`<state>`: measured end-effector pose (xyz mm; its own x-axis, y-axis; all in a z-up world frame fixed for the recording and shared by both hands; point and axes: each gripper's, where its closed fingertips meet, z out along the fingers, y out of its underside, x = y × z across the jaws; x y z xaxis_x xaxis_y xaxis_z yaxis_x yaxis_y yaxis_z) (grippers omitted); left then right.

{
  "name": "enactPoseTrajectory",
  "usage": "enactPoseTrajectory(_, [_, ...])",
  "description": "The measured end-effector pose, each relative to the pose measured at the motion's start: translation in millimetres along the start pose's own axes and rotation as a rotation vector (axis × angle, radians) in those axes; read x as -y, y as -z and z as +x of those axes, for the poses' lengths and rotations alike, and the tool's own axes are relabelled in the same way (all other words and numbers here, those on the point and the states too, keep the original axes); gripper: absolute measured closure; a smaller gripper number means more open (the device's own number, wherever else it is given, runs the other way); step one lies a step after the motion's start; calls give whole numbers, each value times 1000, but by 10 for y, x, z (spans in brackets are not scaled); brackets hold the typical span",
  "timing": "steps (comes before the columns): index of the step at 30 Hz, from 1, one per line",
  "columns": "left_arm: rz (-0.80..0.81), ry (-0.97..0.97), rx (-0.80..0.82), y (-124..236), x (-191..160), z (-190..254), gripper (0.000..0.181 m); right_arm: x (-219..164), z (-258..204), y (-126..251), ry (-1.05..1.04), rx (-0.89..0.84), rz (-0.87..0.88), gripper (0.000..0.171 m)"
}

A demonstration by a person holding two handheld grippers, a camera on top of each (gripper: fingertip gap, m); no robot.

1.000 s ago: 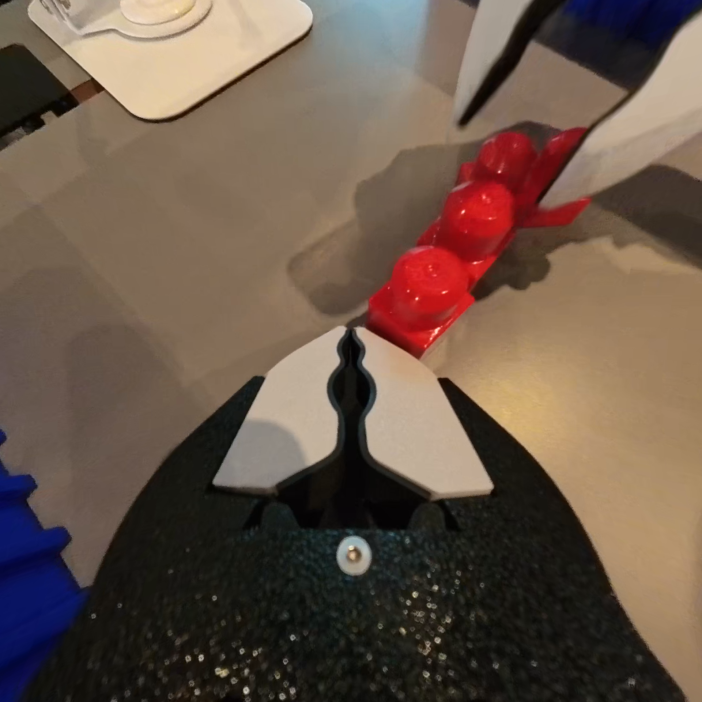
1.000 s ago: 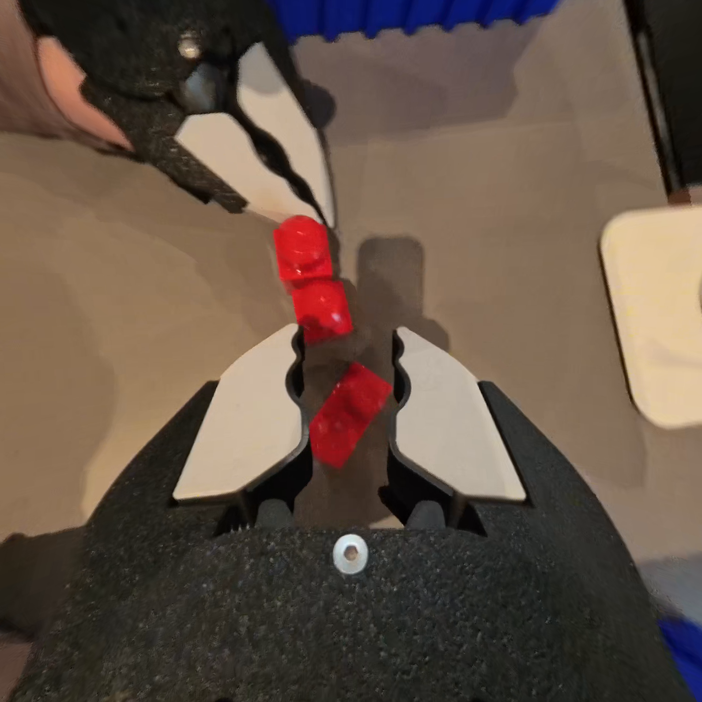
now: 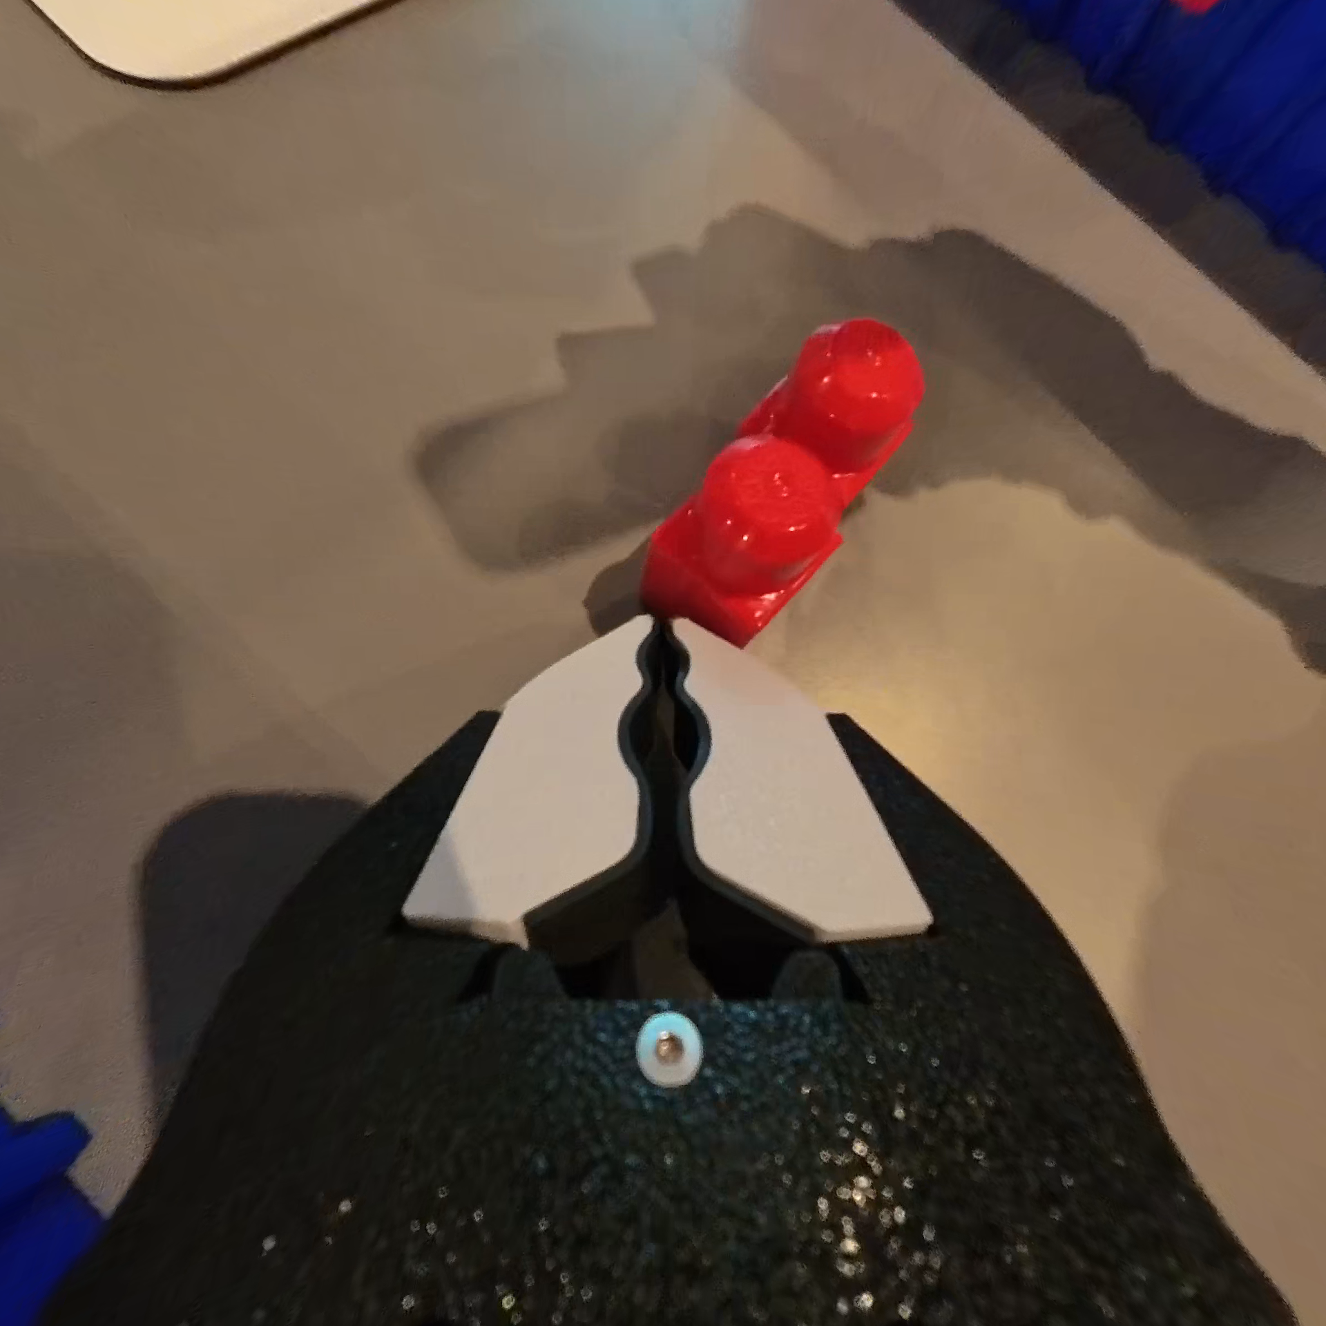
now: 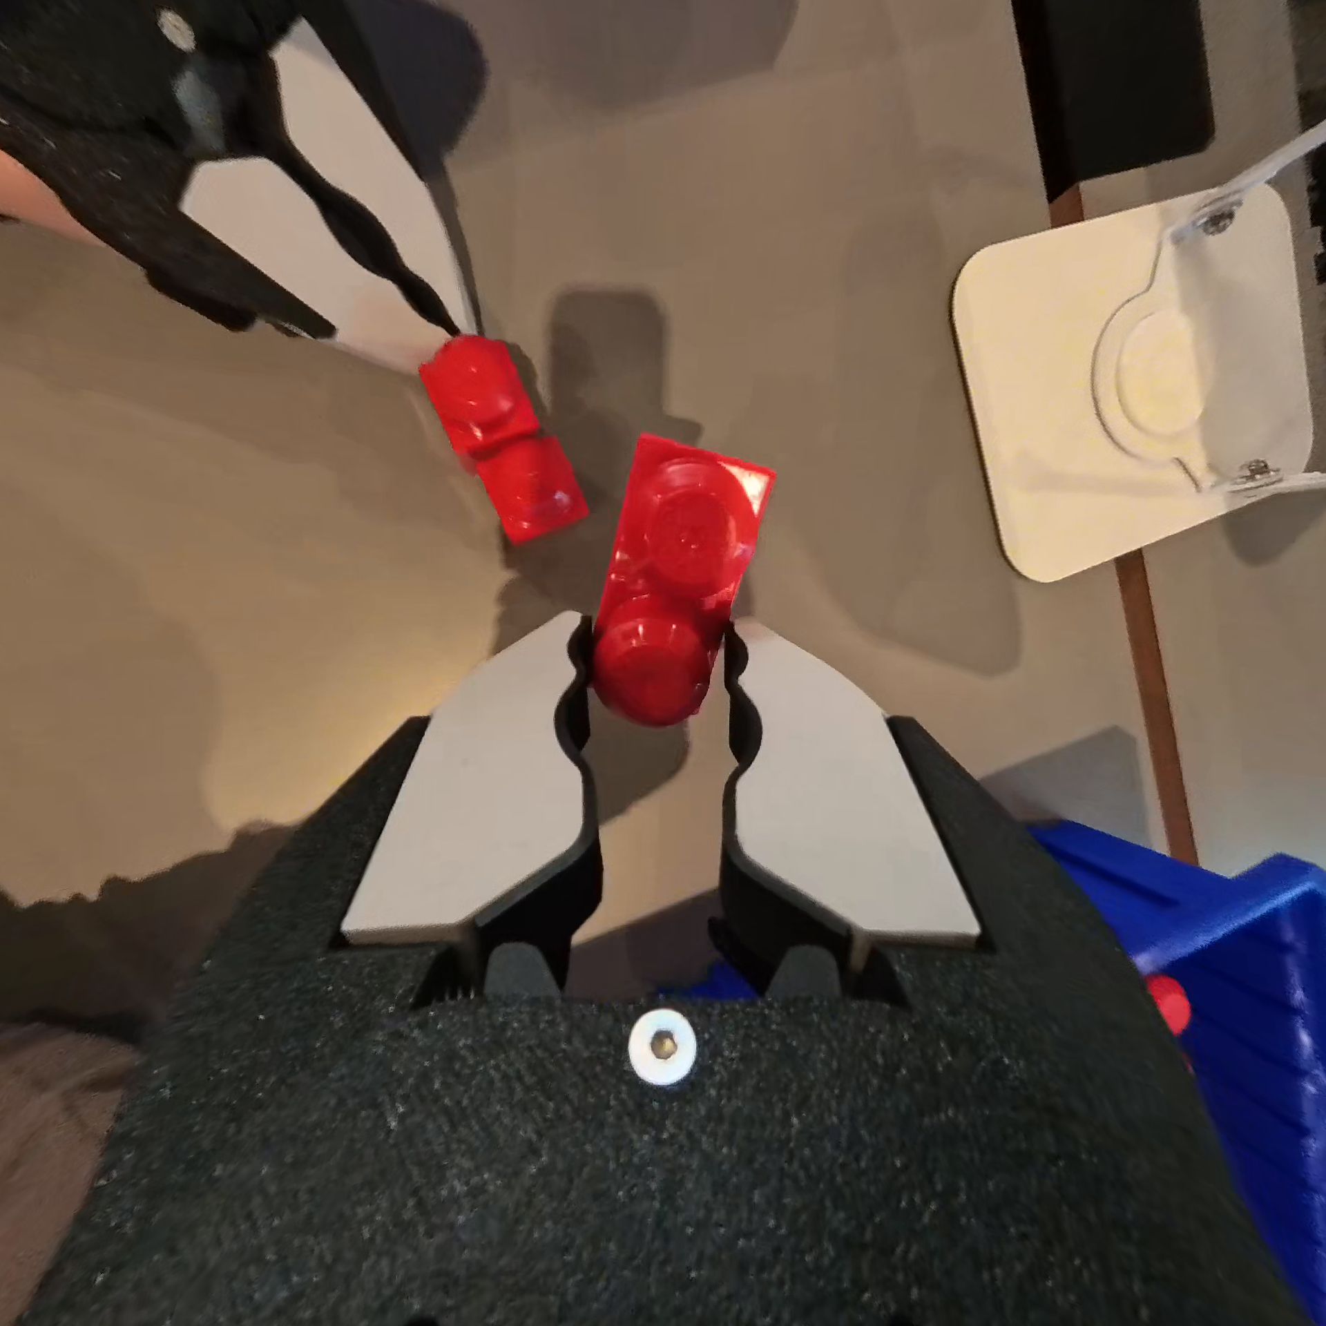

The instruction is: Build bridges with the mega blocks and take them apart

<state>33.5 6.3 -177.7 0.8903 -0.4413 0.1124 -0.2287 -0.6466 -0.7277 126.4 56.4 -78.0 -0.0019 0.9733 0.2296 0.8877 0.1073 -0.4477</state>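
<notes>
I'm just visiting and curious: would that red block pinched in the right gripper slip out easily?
Possibly. The red block looks glossy and rigid, so probably slick. The right gripper pinches only its near end, so it might pivot. It seems light, hollow plastic, so unlikely to break.

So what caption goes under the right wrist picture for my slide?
Right gripper pinches one red block while left gripper holds another.

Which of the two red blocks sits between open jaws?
The red block nearer the right gripper, between its parted jaws. The other red block hangs from the left gripper, pinched shut at one end.
</notes>
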Motion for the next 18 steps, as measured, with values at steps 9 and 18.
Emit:
enactPoseTrajectory(9, [14,-6,20,-24,26,-1,181,189,-313,-206,244,181,26,137])
enactPoseTrajectory(18, [71,50,69,94,105,-185,181,324,-399,-401,610,275,-125,137])
